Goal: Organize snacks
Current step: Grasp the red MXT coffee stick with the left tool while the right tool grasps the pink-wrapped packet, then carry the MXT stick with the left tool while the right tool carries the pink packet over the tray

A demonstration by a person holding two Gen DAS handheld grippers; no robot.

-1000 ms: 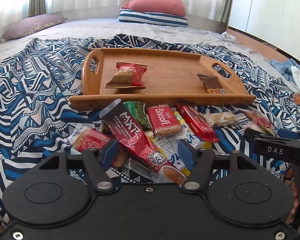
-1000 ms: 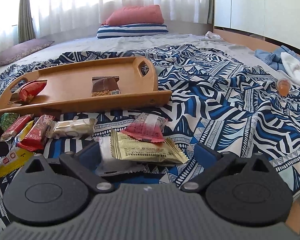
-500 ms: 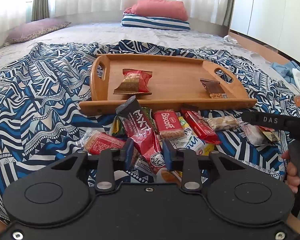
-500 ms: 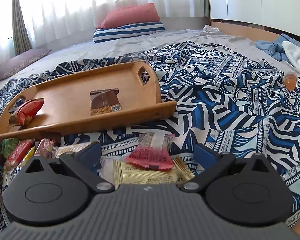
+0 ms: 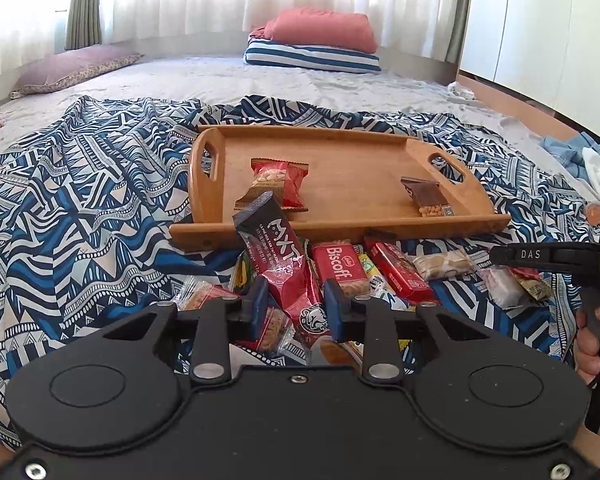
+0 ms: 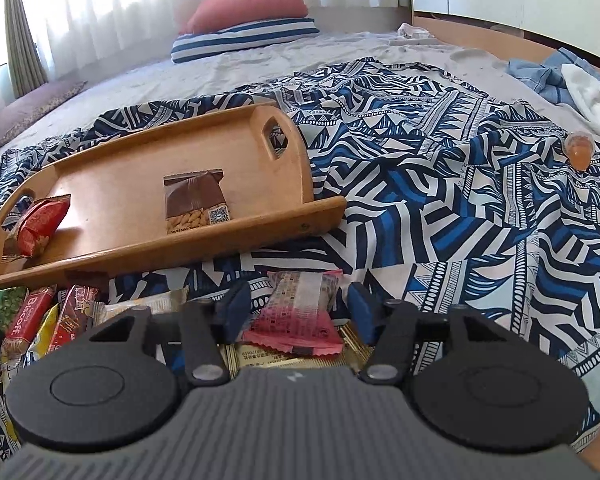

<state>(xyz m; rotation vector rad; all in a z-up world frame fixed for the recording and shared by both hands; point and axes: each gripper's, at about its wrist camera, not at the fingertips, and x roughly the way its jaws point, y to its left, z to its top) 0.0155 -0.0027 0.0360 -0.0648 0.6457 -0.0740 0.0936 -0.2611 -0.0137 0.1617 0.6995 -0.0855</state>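
Note:
My left gripper point(image 5: 296, 310) is shut on a red and black MXT bar point(image 5: 280, 252), whose far end sticks up in front of the wooden tray point(image 5: 340, 228). On that tray lie a red peanut packet point(image 5: 278, 178) and a brown nut packet point(image 5: 426, 196). The jaws of my right gripper point(image 6: 298, 312) are closing, with a pink snack packet point(image 6: 300, 304) between them. Its pads stand close beside the packet without visibly pressing it. A gold packet point(image 6: 268, 356) lies under the pink one. The tray point(image 6: 180, 248) is to the upper left in the right wrist view.
Several loose snacks lie on the patterned blanket in front of the tray, among them a Biscoff packet point(image 5: 338, 268) and a red bar point(image 5: 398, 272). A hand point(image 5: 592, 344) holds the other gripper at the right. An orange jelly cup point(image 6: 579, 152) and clothes point(image 6: 560, 76) lie at the right.
My left jaws closed onto the MXT bar and its far end rose. The right gripper moved forward over the pink packet and its jaws narrowed around it.

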